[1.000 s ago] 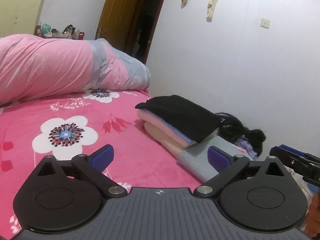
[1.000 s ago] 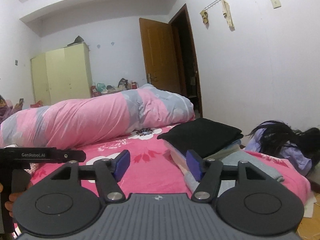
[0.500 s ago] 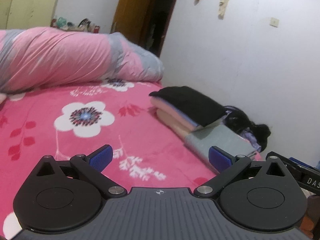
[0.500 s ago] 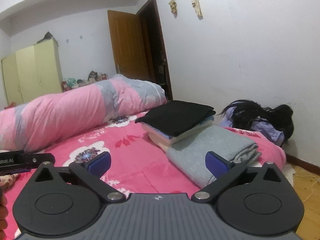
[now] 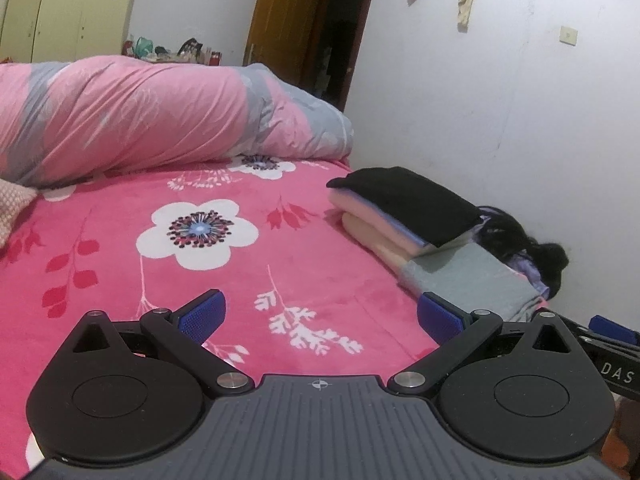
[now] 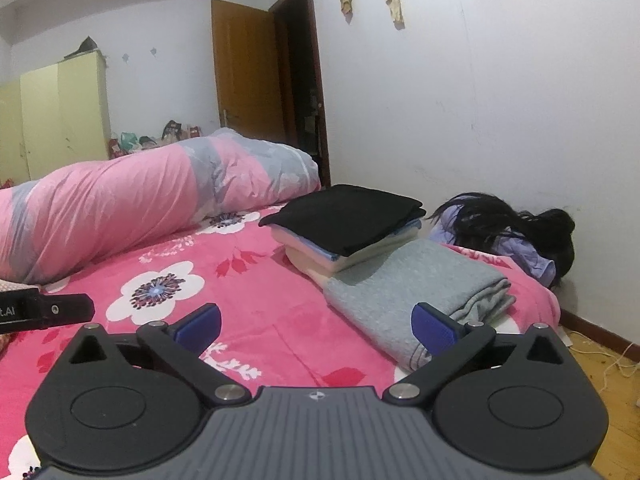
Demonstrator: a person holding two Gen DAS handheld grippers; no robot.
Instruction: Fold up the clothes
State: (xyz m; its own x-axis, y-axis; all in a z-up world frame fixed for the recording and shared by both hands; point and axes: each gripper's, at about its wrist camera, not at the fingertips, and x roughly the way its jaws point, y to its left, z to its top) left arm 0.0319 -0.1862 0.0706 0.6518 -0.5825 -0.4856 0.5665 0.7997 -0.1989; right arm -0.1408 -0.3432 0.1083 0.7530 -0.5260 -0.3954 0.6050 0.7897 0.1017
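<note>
A folded grey garment point(image 6: 416, 288) lies at the near right edge of the pink flowered bed point(image 6: 256, 304). Behind it rests a stack of folded clothes topped by a black piece point(image 6: 348, 220). My right gripper point(image 6: 316, 326) hangs open above the sheet, its right pad close beside the grey garment, nothing between its fingers. In the left wrist view the grey garment point(image 5: 472, 276) and the black-topped stack point(image 5: 408, 204) lie ahead to the right. My left gripper point(image 5: 320, 314) is open over bare sheet, holding nothing. Dark and lilac unfolded clothes point(image 6: 516, 228) lie heaped against the wall.
A rolled pink and grey quilt point(image 5: 152, 116) runs across the far side of the bed. A white wall point(image 6: 500, 120) borders the bed on the right, with wooden floor point(image 6: 612, 396) below. A brown door point(image 6: 248, 72) and yellow wardrobe point(image 6: 60, 116) stand at the back.
The right gripper's jaws have spread wide from a narrower gap. Both grippers have dipped and swung, so the folded stack and grey garment now sit farther right in the views.
</note>
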